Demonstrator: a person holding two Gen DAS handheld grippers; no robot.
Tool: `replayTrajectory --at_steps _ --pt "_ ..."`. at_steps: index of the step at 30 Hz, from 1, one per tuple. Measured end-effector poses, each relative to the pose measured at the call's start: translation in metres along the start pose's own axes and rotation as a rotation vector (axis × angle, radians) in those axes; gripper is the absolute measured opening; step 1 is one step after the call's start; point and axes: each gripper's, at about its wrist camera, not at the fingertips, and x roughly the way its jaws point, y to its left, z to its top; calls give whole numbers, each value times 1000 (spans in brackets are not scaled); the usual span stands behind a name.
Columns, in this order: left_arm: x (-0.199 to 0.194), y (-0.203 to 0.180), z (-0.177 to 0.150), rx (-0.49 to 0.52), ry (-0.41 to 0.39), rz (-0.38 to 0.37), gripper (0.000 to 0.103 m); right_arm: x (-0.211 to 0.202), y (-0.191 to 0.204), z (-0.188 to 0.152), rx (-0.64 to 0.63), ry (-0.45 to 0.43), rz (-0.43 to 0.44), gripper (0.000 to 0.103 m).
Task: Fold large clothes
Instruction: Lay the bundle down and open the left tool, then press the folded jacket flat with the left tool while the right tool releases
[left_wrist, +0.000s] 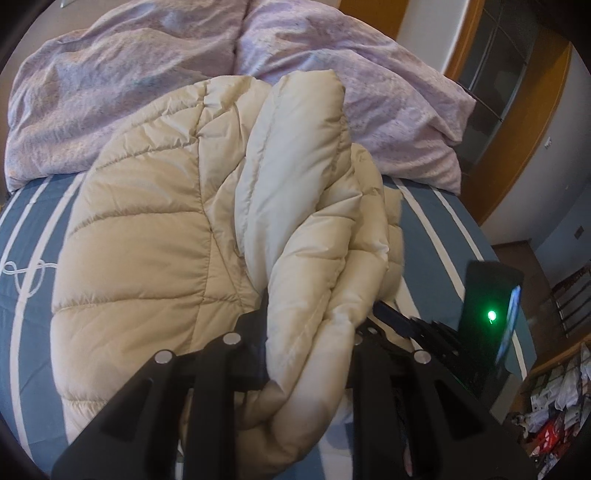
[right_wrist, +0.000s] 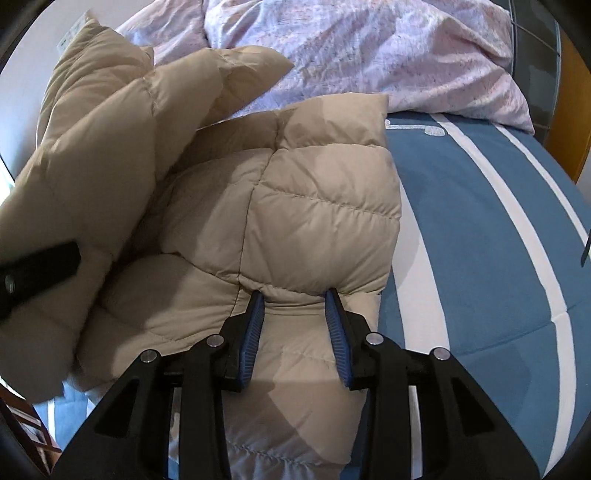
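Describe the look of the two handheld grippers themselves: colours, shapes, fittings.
Both are matte black plastic linkages with triangular cut-outs and round silver pivot pins. The right gripper has ribbed blue pads lining its two fingers. The left gripper shows the same black frame; its pads are hidden. No cables or sleeves are visible.

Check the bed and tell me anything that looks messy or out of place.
The beige puffer jacket is only half folded: one part is bunched up and lifted in the left tongs instead of lying flat. The pink duvet behind it lies crumpled on the striped blue bedsheet. No damage shows.
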Motion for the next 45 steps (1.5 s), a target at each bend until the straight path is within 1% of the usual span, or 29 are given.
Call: replayTrajectory --at_steps 7,10,11,12,13,16,17,18,21,24,27,37,42,45 --pt "16 -17 -3 6 42 -57 21 0 -1 -3 7 -14 0 36" --pt "16 -23 -2 18 55 -77 24 -1 -2 -4 15 -13 5 36" --pt "14 -24 -1 20 56 -78 26 -2 -2 -4 19 -12 8 36" --pt "12 -25 0 24 58 -79 32 -2 -2 -4 21 -12 9 36" --pt "8 -24 2 29 56 -81 35 -2 -3 -3 22 -12 11 36" --pt "-7 -19 8 24 46 -89 52 0 -6 -1 29 -11 11 36" --pt "-12 -18 9 22 40 -90 60 0 -6 -1 31 -11 11 36" --pt "-19 -17 10 22 29 -90 64 3 -8 0 33 -10 11 36" --pt "-39 -16 15 38 -15 -69 69 3 -10 1 42 -9 13 36" --pt "-55 -14 20 58 -46 -29 69 3 -11 1 46 -6 13 36" --pt "-63 -4 19 80 -60 49 69 4 -11 2 45 -5 11 36" --pt "-54 54 7 24 -24 196 69 6 -11 3 49 -1 1 37" --pt "-45 68 -2 12 -5 220 69 7 -11 3 50 -1 1 37" --pt "-35 68 -6 17 4 222 70 7 -10 2 50 0 -1 37"
